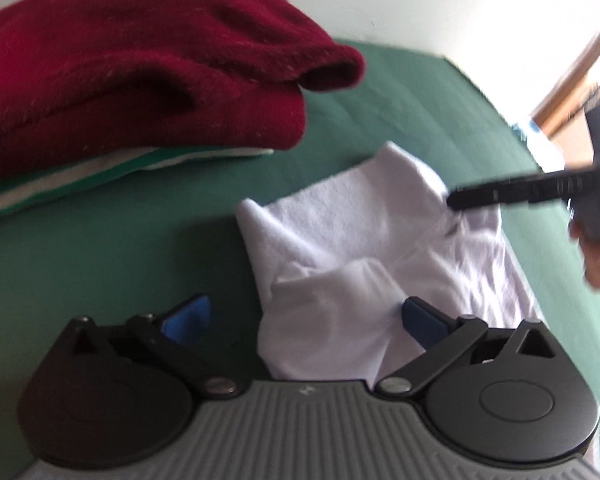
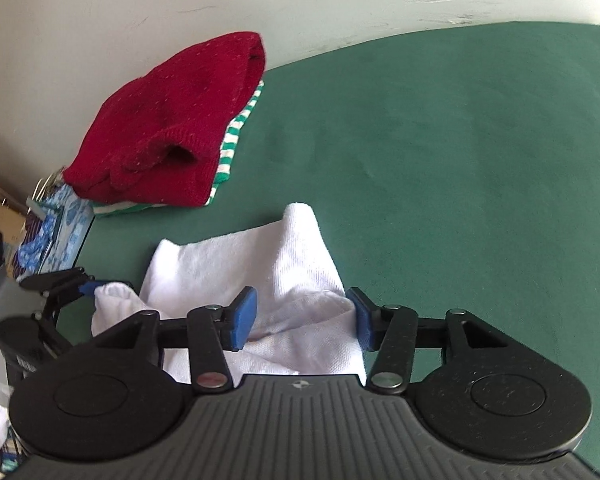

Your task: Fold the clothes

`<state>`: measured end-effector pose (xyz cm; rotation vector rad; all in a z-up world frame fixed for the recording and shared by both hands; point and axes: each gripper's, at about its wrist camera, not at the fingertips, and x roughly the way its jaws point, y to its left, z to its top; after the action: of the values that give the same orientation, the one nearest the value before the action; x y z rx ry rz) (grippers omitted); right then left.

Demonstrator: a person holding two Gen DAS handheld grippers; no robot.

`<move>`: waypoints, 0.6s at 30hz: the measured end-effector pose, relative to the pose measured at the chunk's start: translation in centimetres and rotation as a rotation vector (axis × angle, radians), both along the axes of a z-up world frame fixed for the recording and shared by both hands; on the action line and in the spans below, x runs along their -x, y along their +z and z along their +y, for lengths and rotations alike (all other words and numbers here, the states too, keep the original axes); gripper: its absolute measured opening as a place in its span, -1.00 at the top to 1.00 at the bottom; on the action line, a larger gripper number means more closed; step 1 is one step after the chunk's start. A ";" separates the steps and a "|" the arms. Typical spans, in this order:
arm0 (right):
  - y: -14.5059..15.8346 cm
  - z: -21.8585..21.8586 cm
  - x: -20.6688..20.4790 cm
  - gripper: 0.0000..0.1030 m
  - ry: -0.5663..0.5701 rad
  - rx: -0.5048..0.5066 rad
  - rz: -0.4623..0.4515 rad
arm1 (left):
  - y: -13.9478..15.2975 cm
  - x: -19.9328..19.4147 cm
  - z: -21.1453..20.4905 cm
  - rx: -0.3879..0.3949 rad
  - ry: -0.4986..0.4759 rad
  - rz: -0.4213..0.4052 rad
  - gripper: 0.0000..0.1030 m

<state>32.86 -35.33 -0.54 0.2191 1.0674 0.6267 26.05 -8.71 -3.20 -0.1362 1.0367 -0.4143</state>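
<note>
We see a white garment [image 2: 256, 264] lying crumpled on the green table cover [image 2: 460, 152], toward the near edge. In the right wrist view its long axis runs from the camera up and away, ending in a folded peak that points at the far wall; a second rounded corner sits lower to the left of that peak. It looks partly folded, with a sleeve-like flap near the left gripper [image 2: 90, 289].

Our left gripper [image 1: 304, 318] stands wide open, 1 blue pad over bare green cloth and the other over the white fabric, pressing nothing. Our right gripper [image 2: 304, 318] is about half open with white fabric bunched between its 2 blue pads; the pads sit beside the fabric, and we cannot tell for certain that they squeeze it.

Further back on the left, near the wall, a folded red sweater [image 2: 172, 128] rests on top of a green-and-white striped garment [image 2: 232, 140], well apart from the white piece.
</note>
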 end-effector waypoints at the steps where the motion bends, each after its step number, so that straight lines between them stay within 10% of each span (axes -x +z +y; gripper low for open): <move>1: 0.0 -0.1 0.0 0.07 0.009 -0.003 -0.002 | 0.0 0.0 0.3 0.024 0.017 0.001 -0.95; 6: -0.6 -1.6 -0.2 0.59 0.000 -0.031 0.010 | 0.4 0.3 0.2 0.010 0.055 -0.033 -0.41; 9: -0.8 -1.6 -0.3 0.64 0.015 -0.048 0.008 | 0.4 0.3 0.1 0.041 0.036 -0.038 0.06; 18: 0.2 -1.9 -0.1 0.72 0.075 -0.084 -0.028 | 0.8 0.3 1.3 0.124 0.074 -0.070 0.61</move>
<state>32.98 -37.28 -0.36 0.2432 1.0267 0.7412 25.74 -7.41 -2.44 -0.2679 0.9346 -0.4133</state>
